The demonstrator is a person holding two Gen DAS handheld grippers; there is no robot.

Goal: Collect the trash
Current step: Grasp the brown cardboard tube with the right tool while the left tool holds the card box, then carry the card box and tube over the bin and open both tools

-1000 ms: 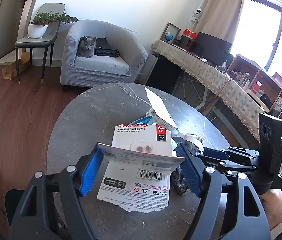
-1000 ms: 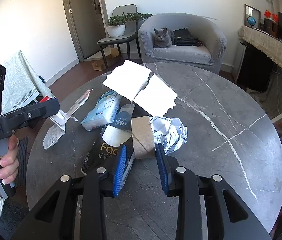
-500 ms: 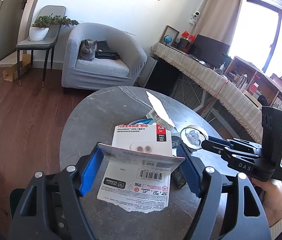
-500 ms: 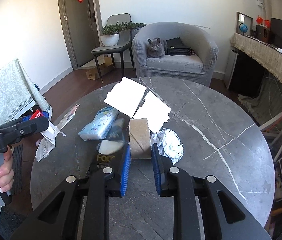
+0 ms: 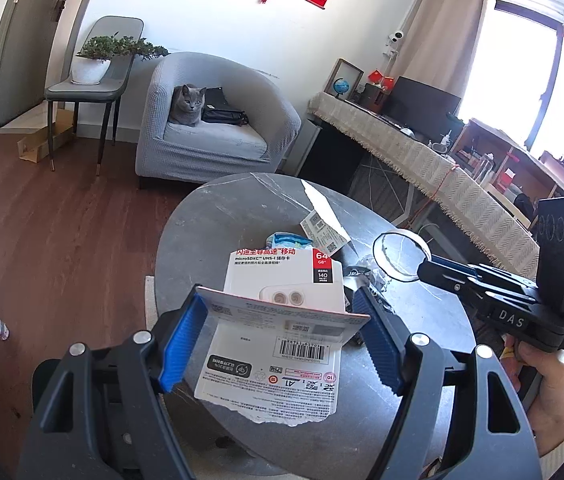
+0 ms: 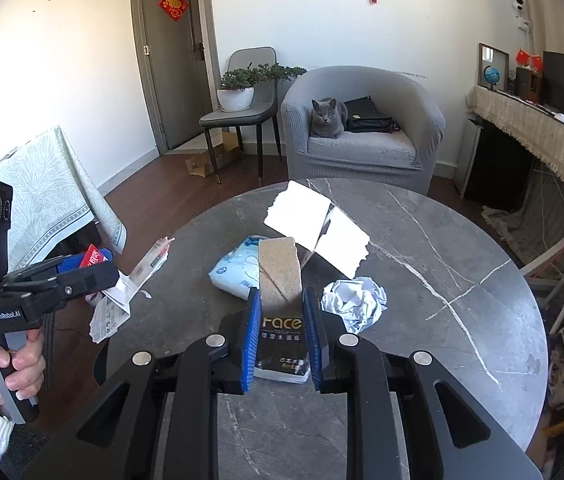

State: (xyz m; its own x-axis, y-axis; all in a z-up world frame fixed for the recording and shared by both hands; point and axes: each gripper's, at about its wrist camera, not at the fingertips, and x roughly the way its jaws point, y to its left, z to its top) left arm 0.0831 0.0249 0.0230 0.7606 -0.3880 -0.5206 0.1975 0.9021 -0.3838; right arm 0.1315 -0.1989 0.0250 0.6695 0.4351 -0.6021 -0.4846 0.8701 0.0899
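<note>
Trash (image 6: 352, 303) is half picked up: each gripper has one piece, and more waits on the round table (image 6: 462, 280).

The left gripper (image 5: 282, 340) is clamped on a torn white card pack (image 5: 282, 320), its blue pads pressing the two sides; the right gripper (image 6: 282, 324) is squeezed tight on a brown cardboard tube (image 6: 280, 270), which looks lifted a bit above the table; I think both pieces are ready to go to a bin, but no bin shows in the pictures; left to pick up are a crumpled paper ball, a blue and white tissue pack (image 6: 238, 268), a black wrapper (image 6: 282, 344) under the tube, and white torn papers (image 6: 314, 220) in the middle; so there is a good bit more to do; a grey cat (image 6: 327, 118) sits on the armchair (image 6: 362, 140) far behind.
</note>
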